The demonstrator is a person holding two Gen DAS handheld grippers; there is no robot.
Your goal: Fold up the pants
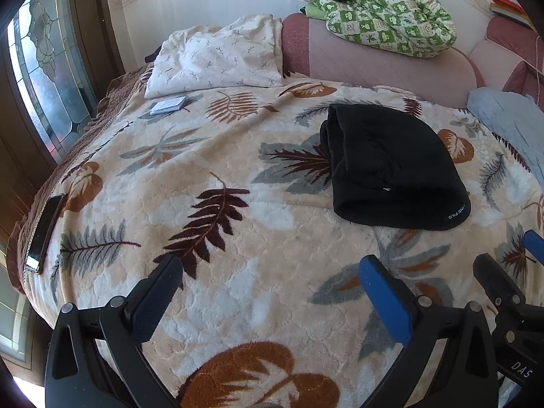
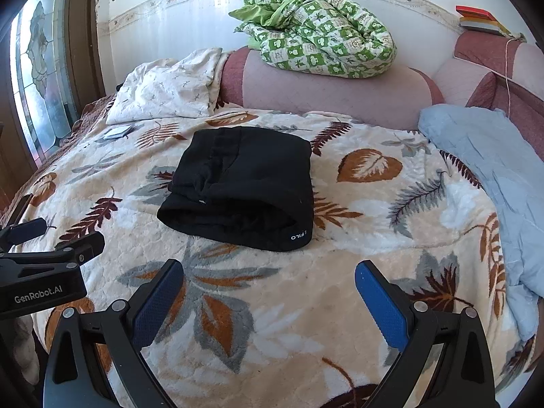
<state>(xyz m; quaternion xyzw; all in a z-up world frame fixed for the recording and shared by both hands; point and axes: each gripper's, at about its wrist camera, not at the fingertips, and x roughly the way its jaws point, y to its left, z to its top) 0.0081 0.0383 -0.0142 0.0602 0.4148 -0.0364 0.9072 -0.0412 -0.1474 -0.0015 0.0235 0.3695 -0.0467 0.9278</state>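
Note:
The black pants (image 1: 391, 166) lie folded into a compact bundle on the leaf-patterned blanket (image 1: 238, 238); they also show in the right wrist view (image 2: 241, 187), with a small white logo at the near corner. My left gripper (image 1: 272, 272) is open and empty, held above the blanket, near and to the left of the pants. My right gripper (image 2: 270, 278) is open and empty, just in front of the pants. The right gripper also shows at the right edge of the left wrist view (image 1: 506, 255), and the left gripper at the left edge of the right wrist view (image 2: 51, 238).
A white pillow (image 1: 217, 57) and a small booklet (image 1: 168, 104) lie at the bed's far left. A phone (image 1: 44, 234) lies at the left edge. A green checked quilt (image 2: 323, 34) sits on the pink headboard (image 2: 340, 95). A light blue blanket (image 2: 493, 176) lies at the right.

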